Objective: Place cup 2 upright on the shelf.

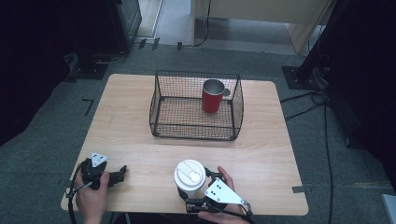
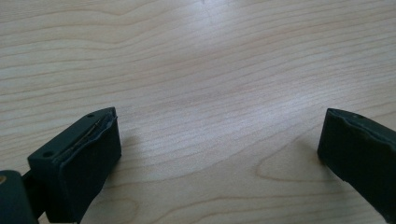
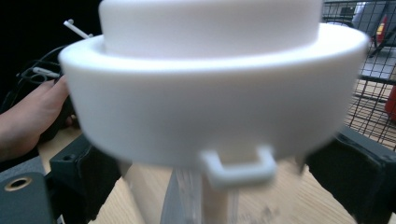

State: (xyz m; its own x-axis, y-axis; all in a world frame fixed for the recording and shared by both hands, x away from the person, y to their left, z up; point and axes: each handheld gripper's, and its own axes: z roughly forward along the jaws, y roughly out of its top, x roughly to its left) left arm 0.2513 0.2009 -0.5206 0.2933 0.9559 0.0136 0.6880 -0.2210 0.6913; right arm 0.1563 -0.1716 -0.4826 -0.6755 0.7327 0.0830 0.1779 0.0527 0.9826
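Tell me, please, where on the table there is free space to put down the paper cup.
The table is bare between the wire basket and its near edge, and along both sides of the basket. Inside the basket, the left half is free; the red mug stands at the back right. The near edge is crowded: left gripper, paper cup, right gripper.

A light wooden desk (image 1: 140, 154) with rounded corners stands mid-frame on grey carpet floor (image 1: 42, 154). At the top, a pale wooden cabinet (image 1: 261, 11) catches the light, while the upper corners are dark. Black cables (image 1: 322, 121) trail over the floor at right.
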